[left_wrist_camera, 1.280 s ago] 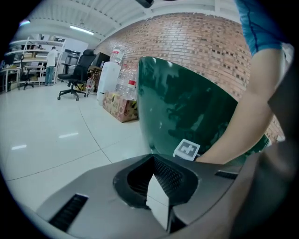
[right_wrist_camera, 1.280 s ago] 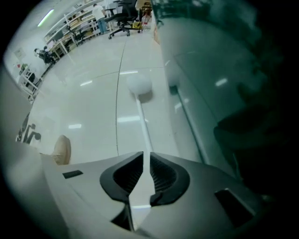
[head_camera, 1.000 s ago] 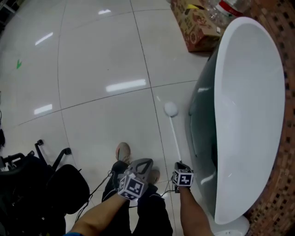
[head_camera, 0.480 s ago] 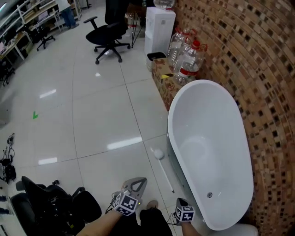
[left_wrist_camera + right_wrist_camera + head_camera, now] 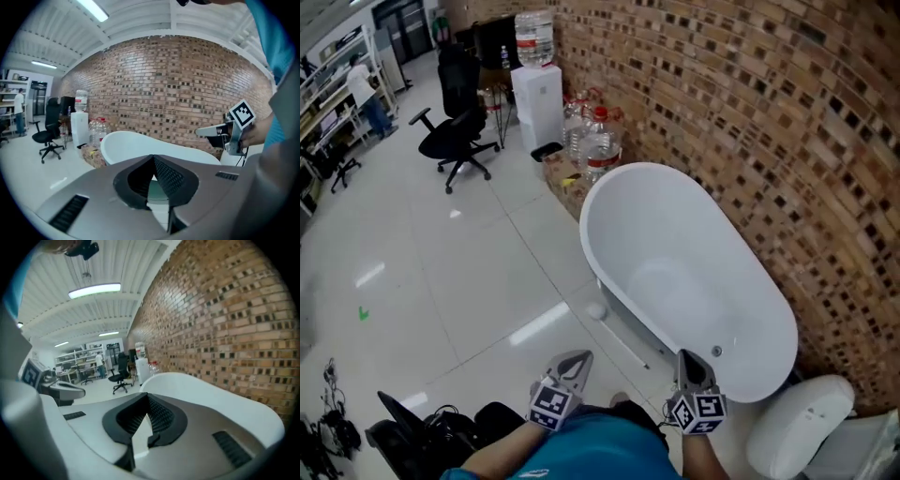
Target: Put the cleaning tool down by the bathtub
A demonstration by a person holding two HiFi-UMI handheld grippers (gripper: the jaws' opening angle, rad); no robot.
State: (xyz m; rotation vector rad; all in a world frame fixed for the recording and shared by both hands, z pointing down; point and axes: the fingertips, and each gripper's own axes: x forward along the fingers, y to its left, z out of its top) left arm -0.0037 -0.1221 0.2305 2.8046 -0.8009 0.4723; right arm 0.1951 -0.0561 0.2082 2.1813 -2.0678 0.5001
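The cleaning tool [image 5: 598, 311], a white stick with a round white head, lies on the tiled floor along the near side of the white bathtub [image 5: 584, 230]. Neither gripper touches it. My left gripper [image 5: 575, 357] is raised at the lower middle of the head view, shut and empty. My right gripper [image 5: 688, 355] is held up over the tub's near end, also shut with nothing in it. In the left gripper view the shut jaws [image 5: 152, 159] point at the tub [image 5: 123, 140], with the right gripper [image 5: 213, 132] beside it. The right gripper view [image 5: 147, 397] looks along the tub's rim [image 5: 197, 383].
A brick wall [image 5: 750, 122] runs behind the tub. A cardboard box [image 5: 562, 183], water bottles [image 5: 592, 131], a water dispenser [image 5: 535, 94] and an office chair [image 5: 455, 131] stand beyond it. A white rounded fixture [image 5: 802, 422] sits at the lower right, black gear [image 5: 422, 431] at the lower left.
Both grippers have risen and the head view has lifted from the floor to the room. My right gripper has left the tool's handle end. The tool stays on the floor by the tub.
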